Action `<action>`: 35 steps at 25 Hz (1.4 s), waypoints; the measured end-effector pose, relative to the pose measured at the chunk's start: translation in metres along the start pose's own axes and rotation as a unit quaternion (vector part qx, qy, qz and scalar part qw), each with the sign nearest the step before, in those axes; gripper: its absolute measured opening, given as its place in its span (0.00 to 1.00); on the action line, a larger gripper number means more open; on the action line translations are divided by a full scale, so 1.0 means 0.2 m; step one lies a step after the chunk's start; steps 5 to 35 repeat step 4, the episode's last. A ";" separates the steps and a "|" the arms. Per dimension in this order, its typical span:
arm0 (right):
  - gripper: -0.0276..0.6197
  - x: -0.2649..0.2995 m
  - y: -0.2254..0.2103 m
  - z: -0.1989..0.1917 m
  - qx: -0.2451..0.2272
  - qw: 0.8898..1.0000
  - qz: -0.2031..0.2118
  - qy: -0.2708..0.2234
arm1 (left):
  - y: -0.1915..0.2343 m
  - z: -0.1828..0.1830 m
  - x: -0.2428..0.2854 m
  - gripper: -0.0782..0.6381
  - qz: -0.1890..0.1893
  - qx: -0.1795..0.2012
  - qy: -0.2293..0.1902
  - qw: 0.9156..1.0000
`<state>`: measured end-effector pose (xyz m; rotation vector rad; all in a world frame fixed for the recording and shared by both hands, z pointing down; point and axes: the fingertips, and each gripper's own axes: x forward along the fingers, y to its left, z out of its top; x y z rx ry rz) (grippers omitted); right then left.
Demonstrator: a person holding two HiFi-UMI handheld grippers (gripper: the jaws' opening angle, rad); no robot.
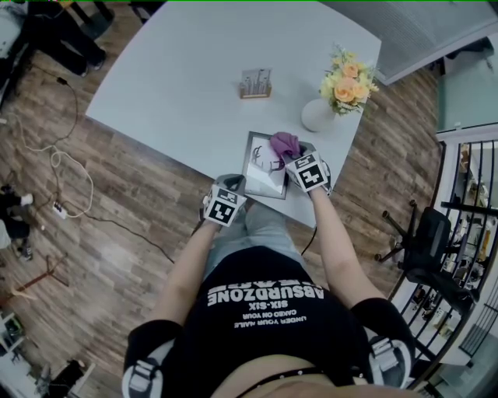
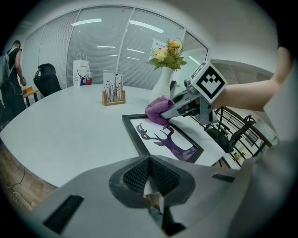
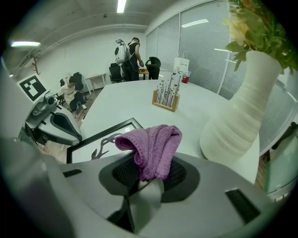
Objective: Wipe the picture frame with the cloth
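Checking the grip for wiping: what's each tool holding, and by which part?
Right tool pinches the purple cloth by its bunched lower end, the rest flopping over the jaws. Left tool is shut, holding nothing.

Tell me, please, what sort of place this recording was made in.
Most likely an office meeting room. A large white table fills the middle, glass partition walls with blinds line the far side, and a black office chair stands on the wood-look floor, under strip ceiling lights.

Vase [image 1: 317, 115] close by frame [image 1: 261, 175], far right; wooden stand [image 1: 255, 84] farther back; table [image 1: 179, 78] open leftward.
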<state>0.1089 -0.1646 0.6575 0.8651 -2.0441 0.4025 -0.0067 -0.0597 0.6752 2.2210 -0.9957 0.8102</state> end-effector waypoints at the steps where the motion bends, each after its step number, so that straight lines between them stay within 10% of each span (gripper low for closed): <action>1: 0.24 0.00 0.00 0.00 0.000 1.000 0.000 -0.001 | 0.00 0.00 0.00 0.13 0.000 -0.001 0.000 1.000; 35: 0.24 -0.01 0.01 0.00 -0.001 1.000 -0.002 -0.004 | 0.00 0.00 -0.01 0.13 0.001 -0.001 -0.001 1.000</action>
